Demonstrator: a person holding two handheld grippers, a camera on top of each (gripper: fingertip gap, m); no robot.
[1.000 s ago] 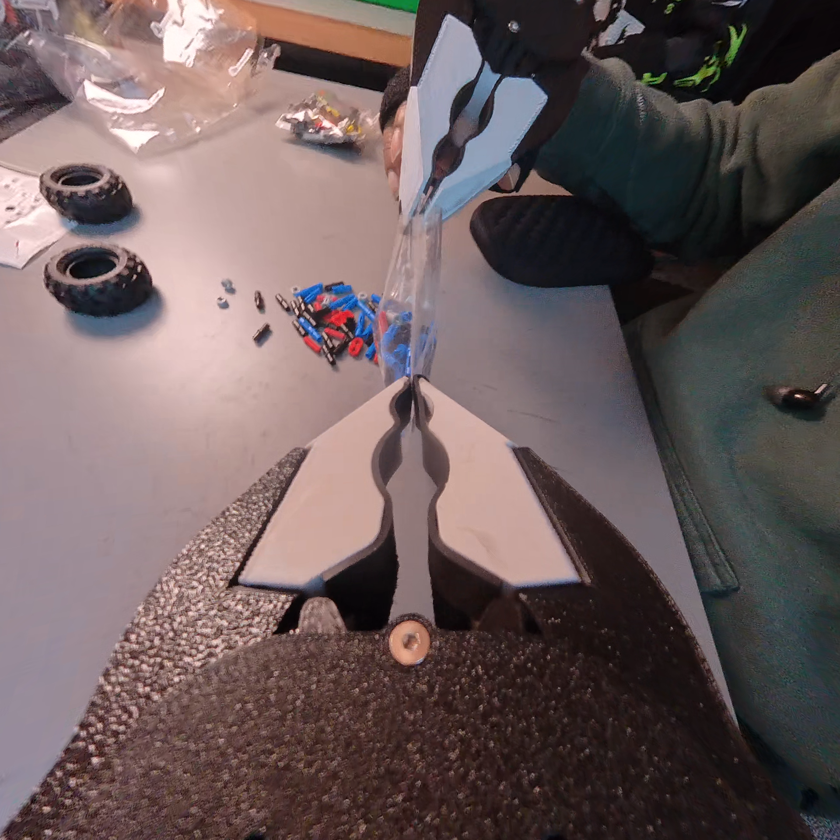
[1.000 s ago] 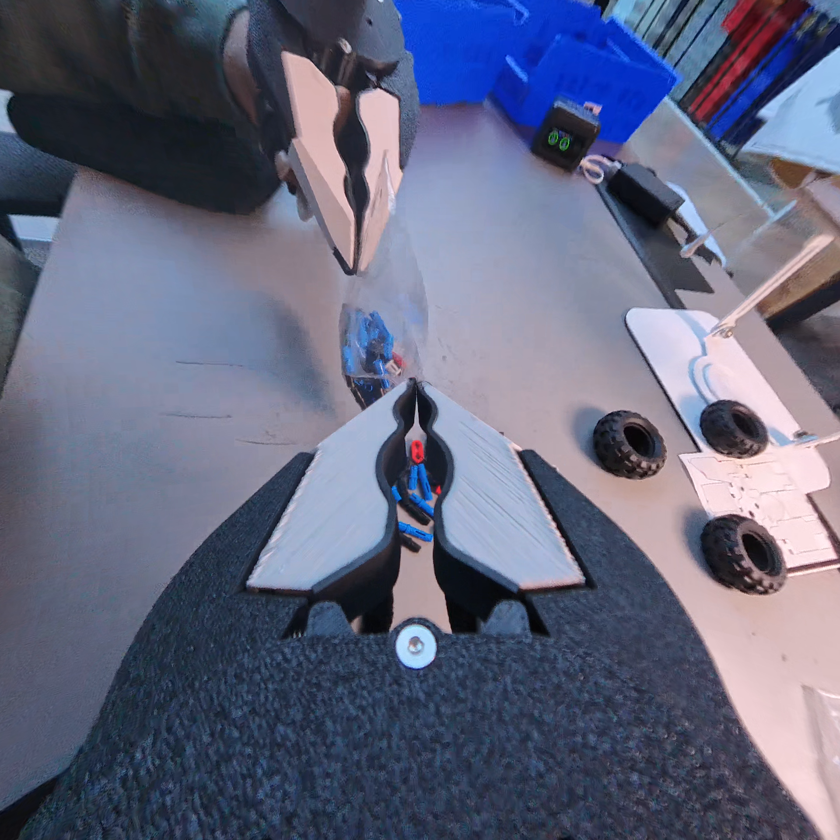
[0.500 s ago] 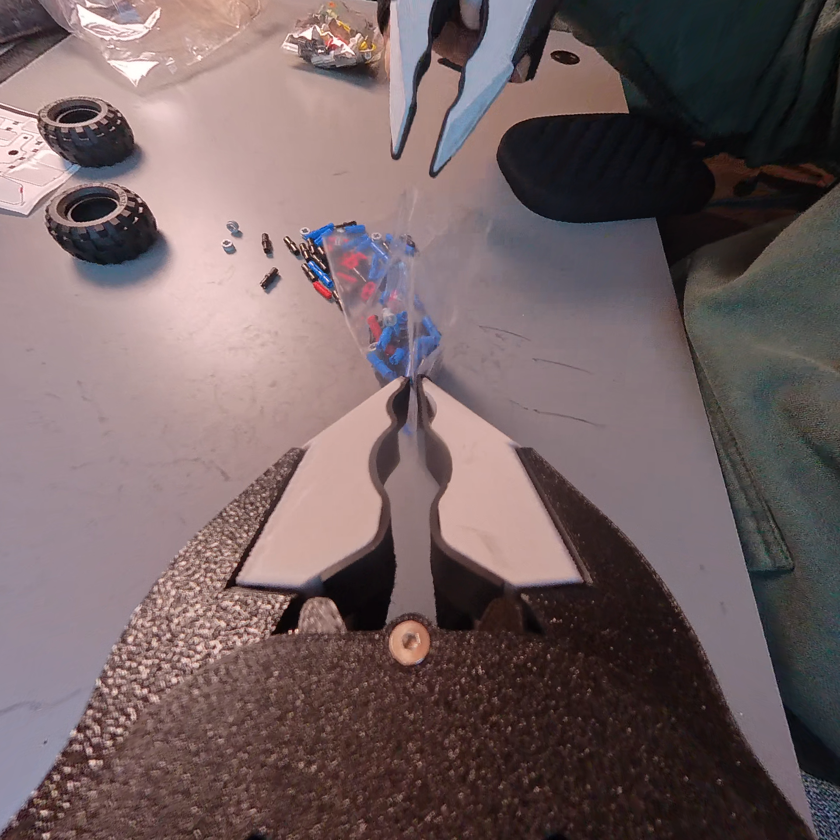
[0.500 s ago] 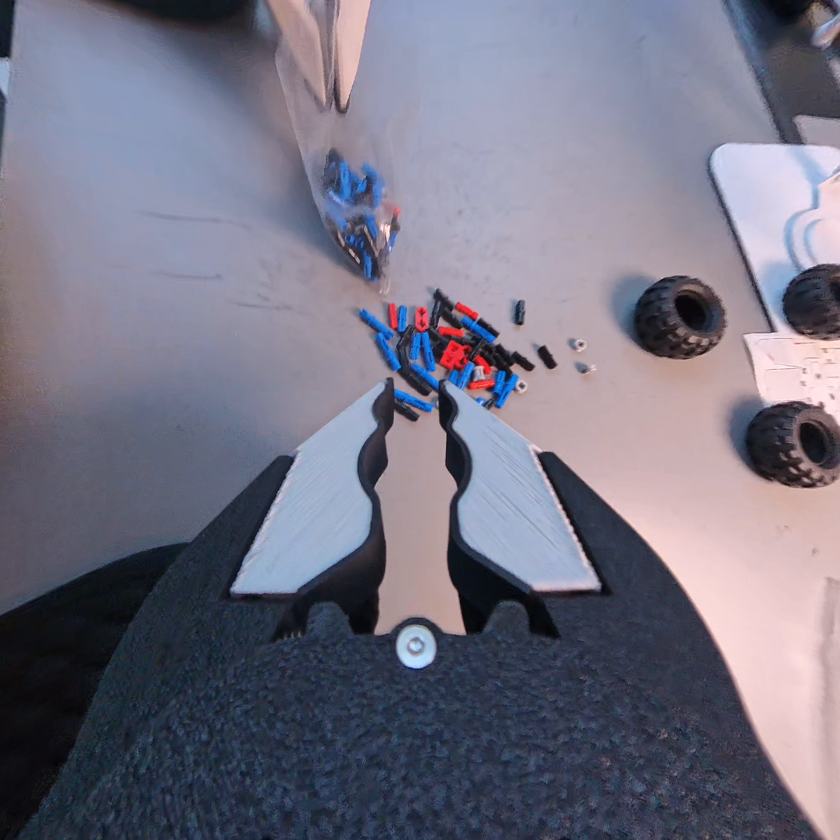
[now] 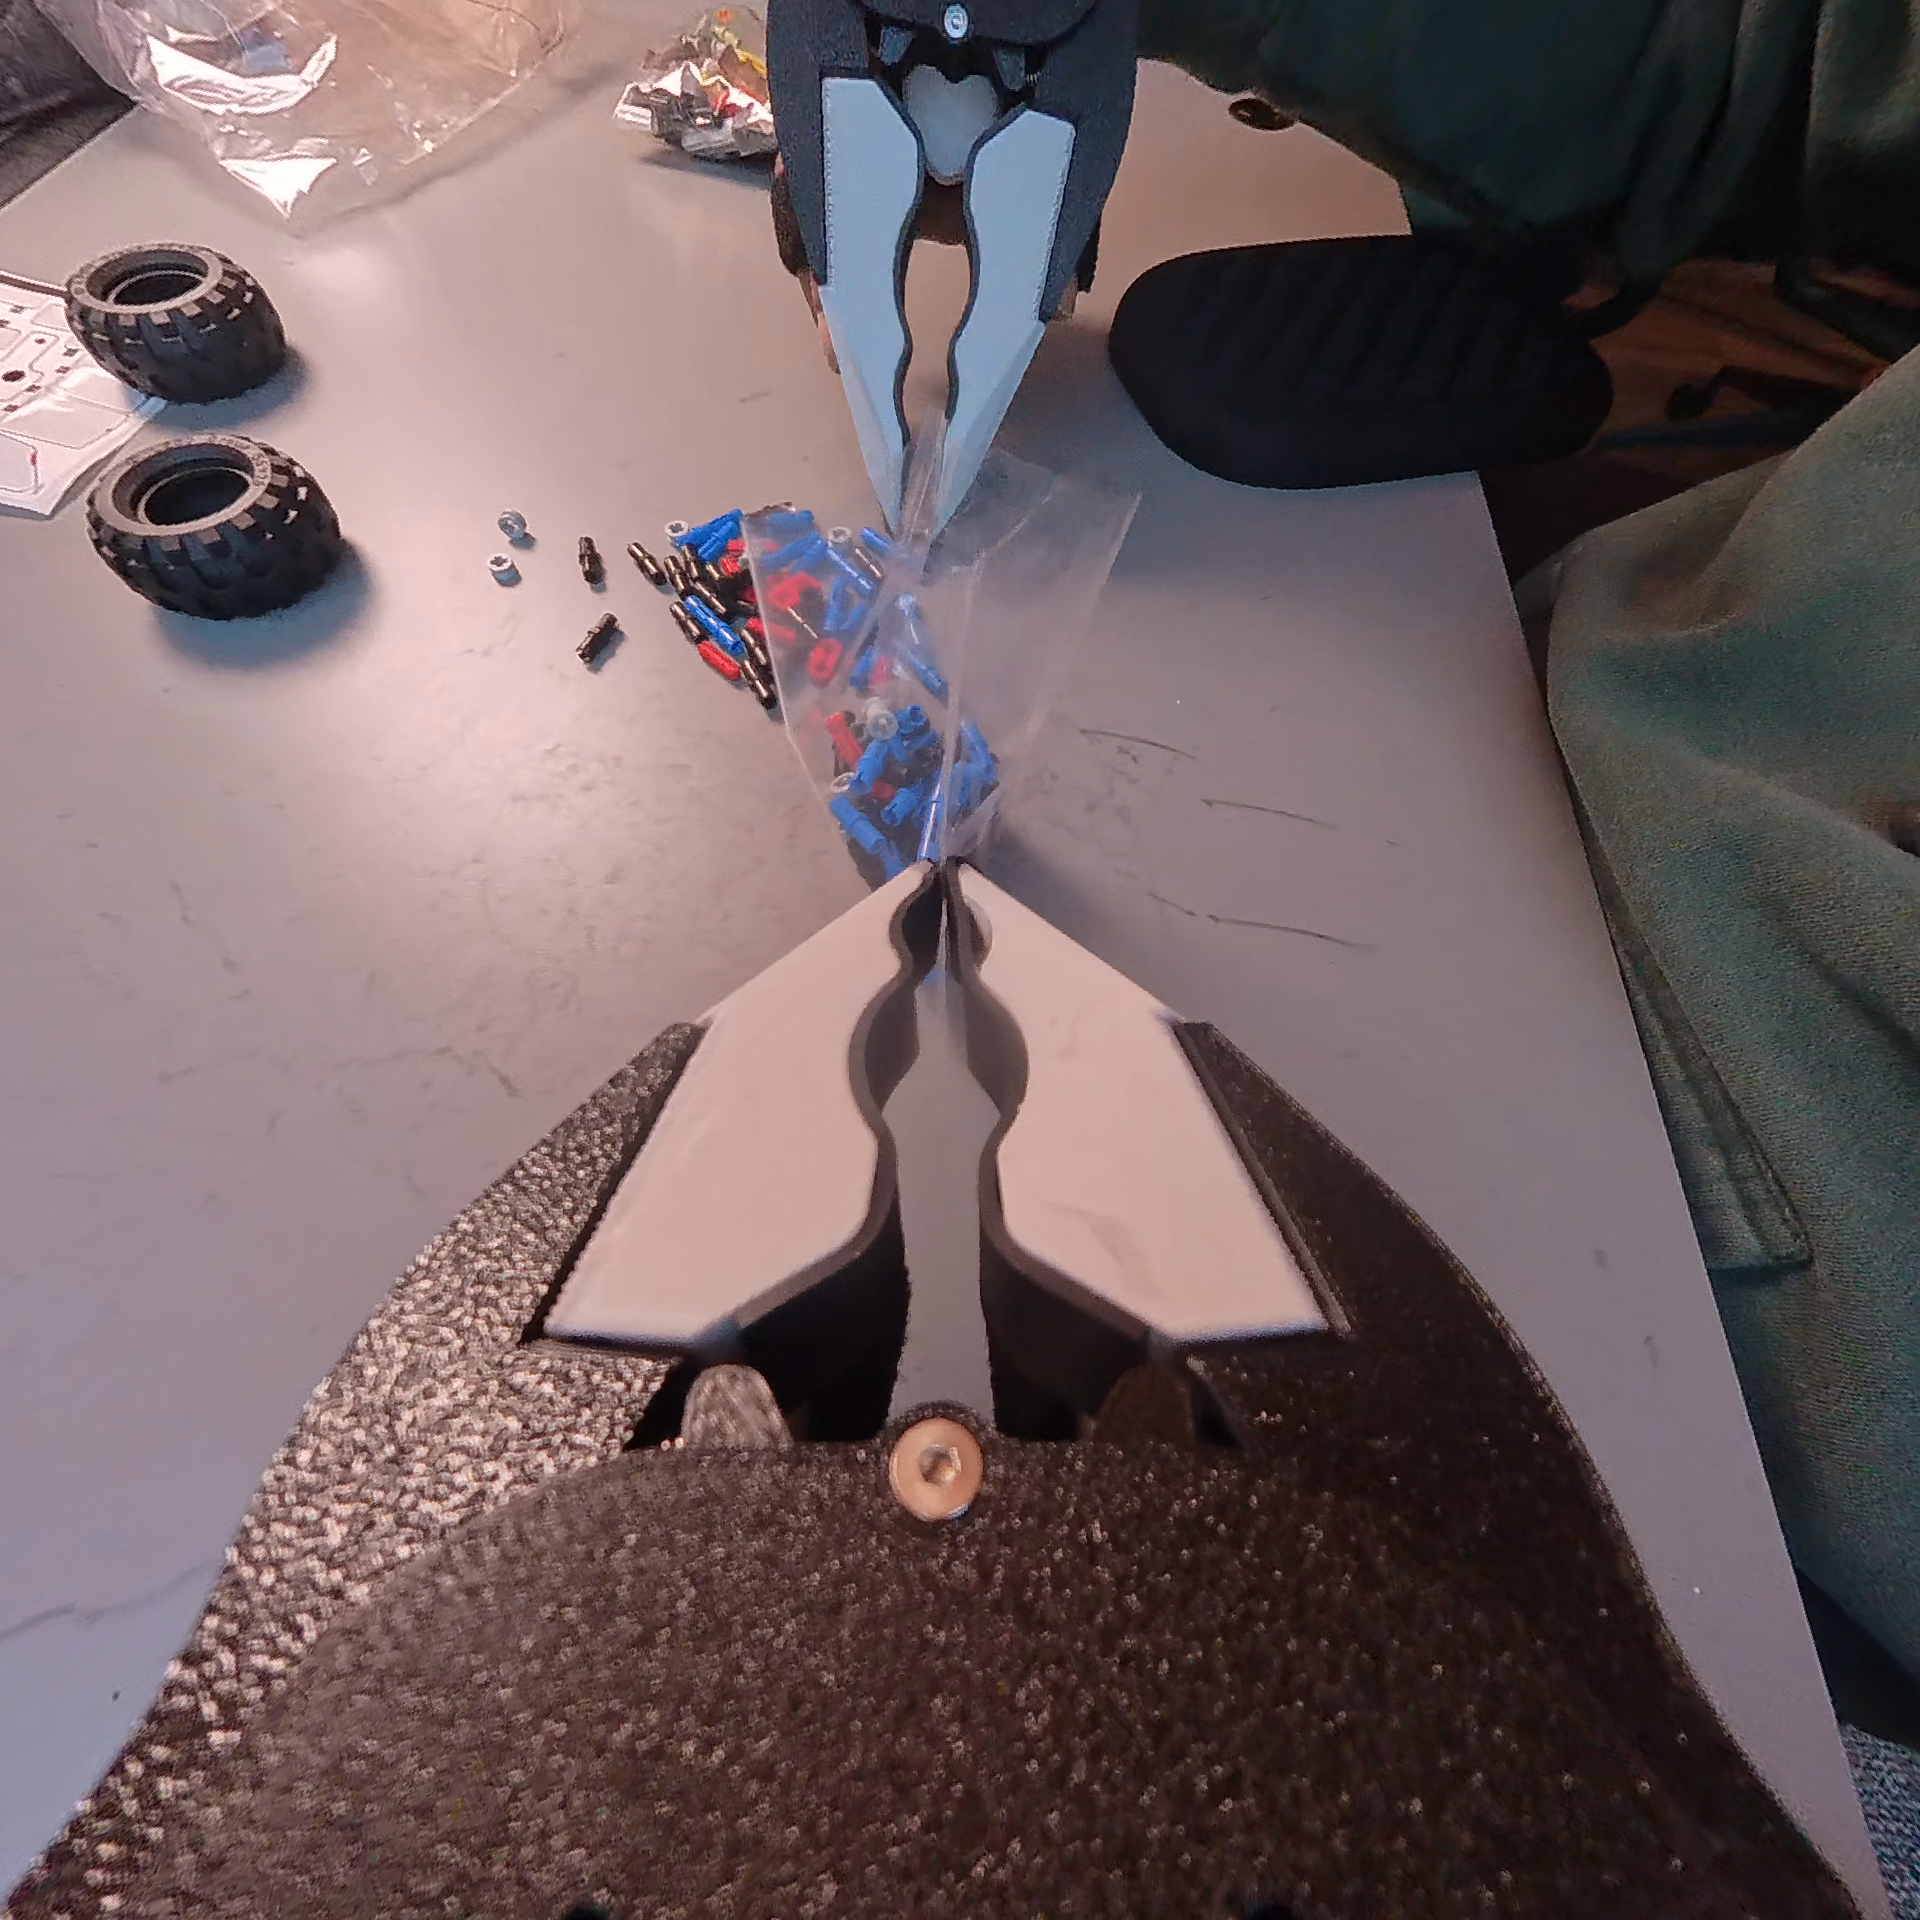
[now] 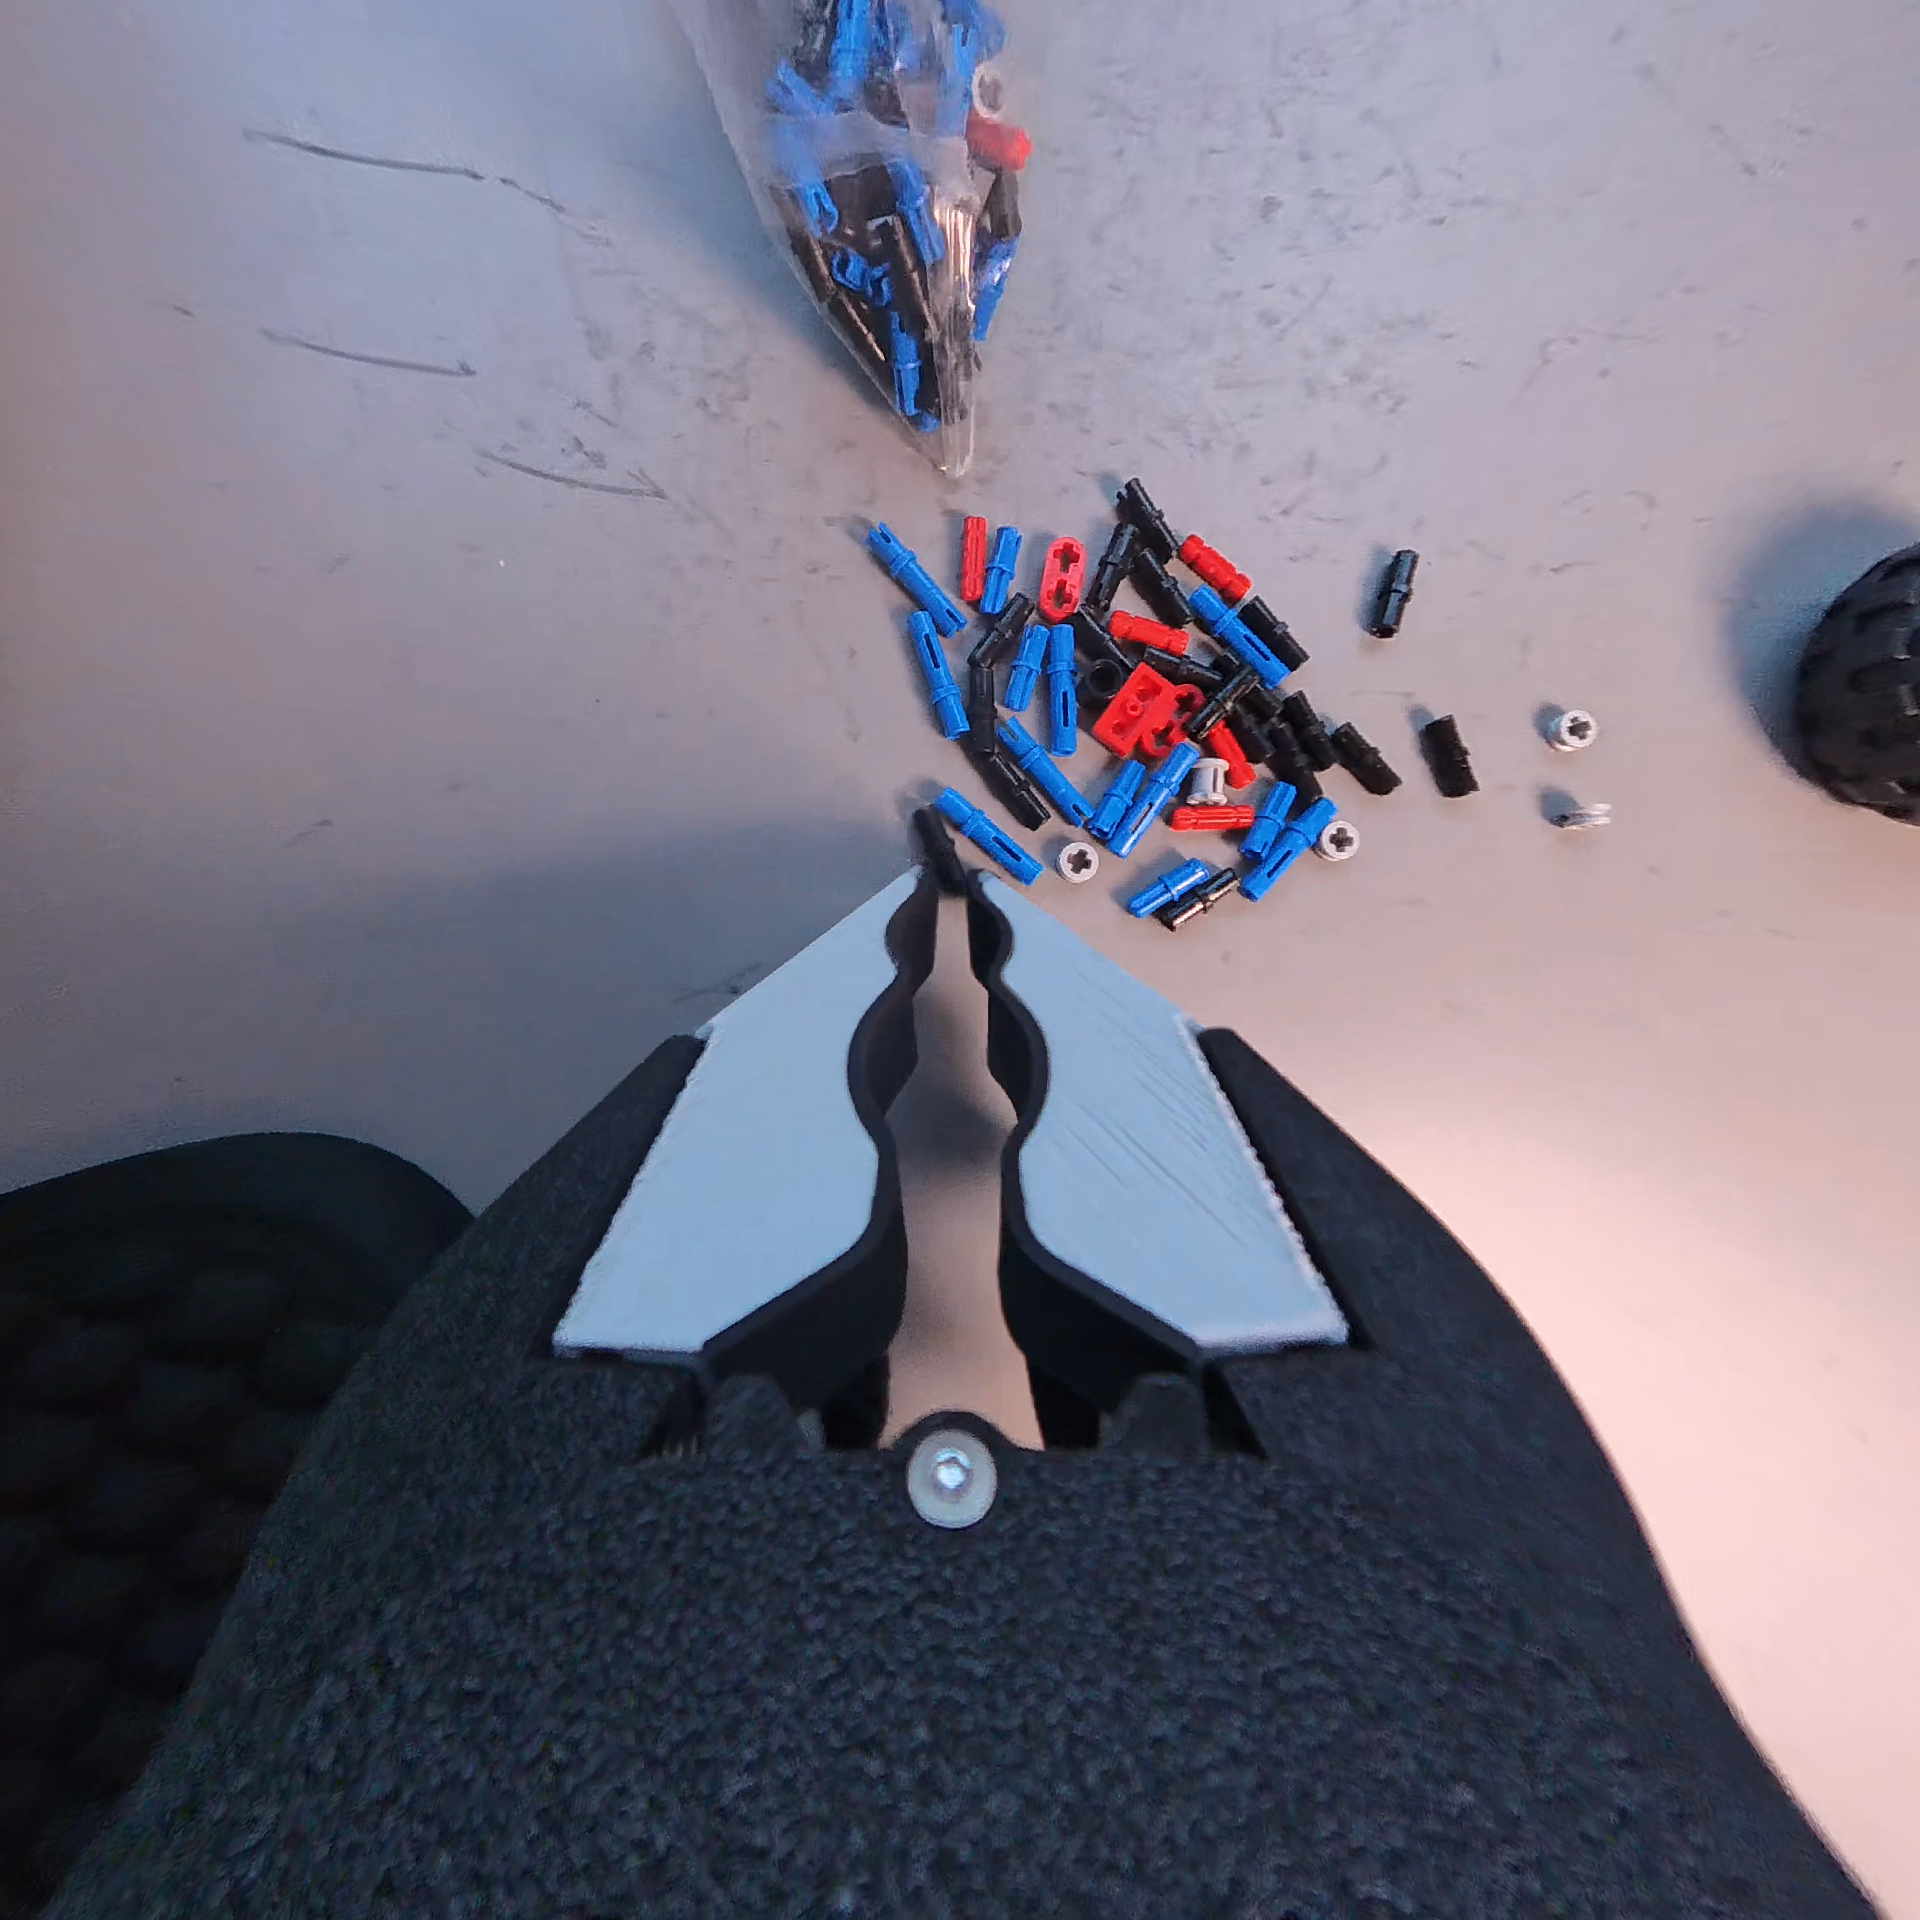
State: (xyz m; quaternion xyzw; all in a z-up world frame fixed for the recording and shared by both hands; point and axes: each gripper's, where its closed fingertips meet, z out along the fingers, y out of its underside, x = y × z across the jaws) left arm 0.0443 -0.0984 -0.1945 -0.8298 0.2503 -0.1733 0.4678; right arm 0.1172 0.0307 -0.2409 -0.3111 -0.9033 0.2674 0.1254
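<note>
Far left on the bench [image 5: 312, 935] sit two black tyres [image 5: 213, 525] beside a white paper sheet [image 5: 42, 416]. Next to them lies a loose heap of small blue, red and black pins [image 5: 717, 603]. Just right of the heap is a clear bag [image 5: 914, 707] with more pins inside.

The left claw [image 5: 943, 888] is pinched tight on the near corner of the bag. Most of the pins in the bag bunch up close to that corner. The bag's long side runs straight away from the left claw to the right claw [image 6: 948, 883], which points back at it. The right claw's tips are only a tiny bit apart at the bag's far edge. It is too hard to tell if they grip the plastic. A green sleeve [image 5: 1714, 831] fills the right side.
</note>
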